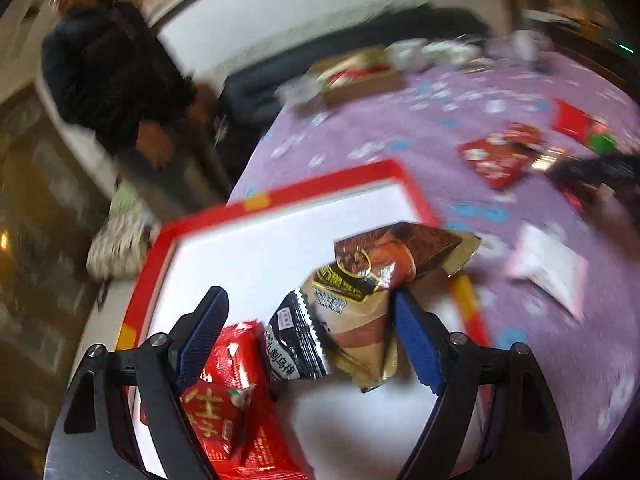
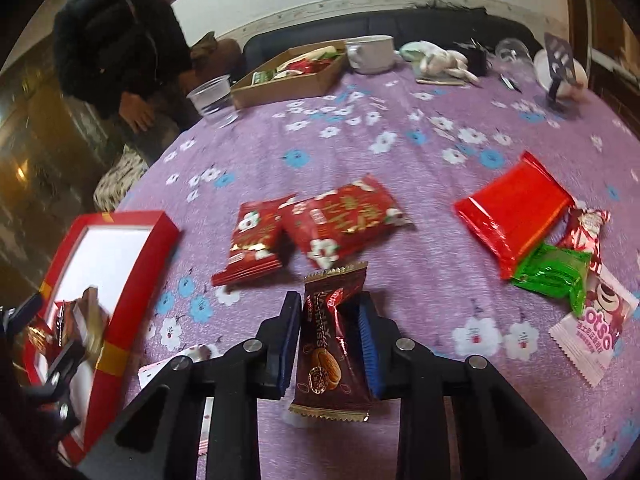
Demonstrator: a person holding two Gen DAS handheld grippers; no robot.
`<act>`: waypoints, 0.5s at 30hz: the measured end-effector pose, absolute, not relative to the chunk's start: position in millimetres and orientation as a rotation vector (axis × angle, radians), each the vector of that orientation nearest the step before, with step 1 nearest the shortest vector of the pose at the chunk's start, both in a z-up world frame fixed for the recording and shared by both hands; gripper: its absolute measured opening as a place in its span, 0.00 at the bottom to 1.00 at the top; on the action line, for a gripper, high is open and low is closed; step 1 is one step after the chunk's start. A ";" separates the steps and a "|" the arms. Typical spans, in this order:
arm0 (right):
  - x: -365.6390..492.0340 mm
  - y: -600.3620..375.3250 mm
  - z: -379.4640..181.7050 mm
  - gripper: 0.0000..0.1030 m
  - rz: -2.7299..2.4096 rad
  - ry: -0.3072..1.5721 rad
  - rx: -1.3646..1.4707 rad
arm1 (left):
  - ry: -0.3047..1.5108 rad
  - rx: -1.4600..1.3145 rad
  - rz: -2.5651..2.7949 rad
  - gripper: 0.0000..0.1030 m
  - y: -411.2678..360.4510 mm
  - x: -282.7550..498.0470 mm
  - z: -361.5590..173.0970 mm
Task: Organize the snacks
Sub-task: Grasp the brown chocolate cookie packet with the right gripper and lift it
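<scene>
Right gripper (image 2: 330, 332) pinches the brown packet (image 2: 332, 352); lift it squarely over the red box (image 2: 132, 280), where the left gripper (image 1: 308, 340) gapes empty

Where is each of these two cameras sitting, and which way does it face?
Left wrist view: sits on the left hand-held gripper, looking down into the red box; its open blue fingers frame loose snack packets.
Right wrist view: sits on the right hand-held gripper, looking across the purple tablecloth; its fingers pinch a brown biscuit packet.
Shared: the red box, the tablecloth, red snack packets, a bystander in dark clothes.
</scene>
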State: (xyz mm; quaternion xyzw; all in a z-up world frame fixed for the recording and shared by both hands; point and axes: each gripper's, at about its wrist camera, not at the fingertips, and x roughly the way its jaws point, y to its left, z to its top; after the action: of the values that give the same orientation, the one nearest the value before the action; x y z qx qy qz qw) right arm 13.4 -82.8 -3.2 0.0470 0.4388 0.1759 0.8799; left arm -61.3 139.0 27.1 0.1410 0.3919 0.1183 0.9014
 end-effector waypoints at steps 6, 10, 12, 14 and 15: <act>18.3 -111.9 1.3 0.18 0.384 0.919 0.197 | 0.730 0.108 0.209 0.81 143.7 -77.8 61.4; 28.0 -134.6 -6.9 0.18 0.415 0.984 0.332 | 0.719 0.093 0.037 0.81 107.3 -91.8 77.0; 29.3 -138.2 -7.7 0.18 0.431 0.995 0.333 | 0.767 0.081 -0.040 0.80 92.4 -94.2 76.7; 28.6 -138.0 -7.2 0.18 0.422 0.996 0.295 | 0.811 0.104 -0.096 0.80 73.0 -97.1 70.6; 27.7 -137.3 -6.7 0.20 0.424 0.995 0.283 | 0.820 0.116 -0.106 0.80 66.0 -97.5 67.4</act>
State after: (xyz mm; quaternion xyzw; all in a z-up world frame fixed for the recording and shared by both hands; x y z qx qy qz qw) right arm 27.7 -137.3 -6.7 0.1344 0.4719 0.2012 0.8478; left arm -97.5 66.0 67.4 0.0561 0.3984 -0.0512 0.9141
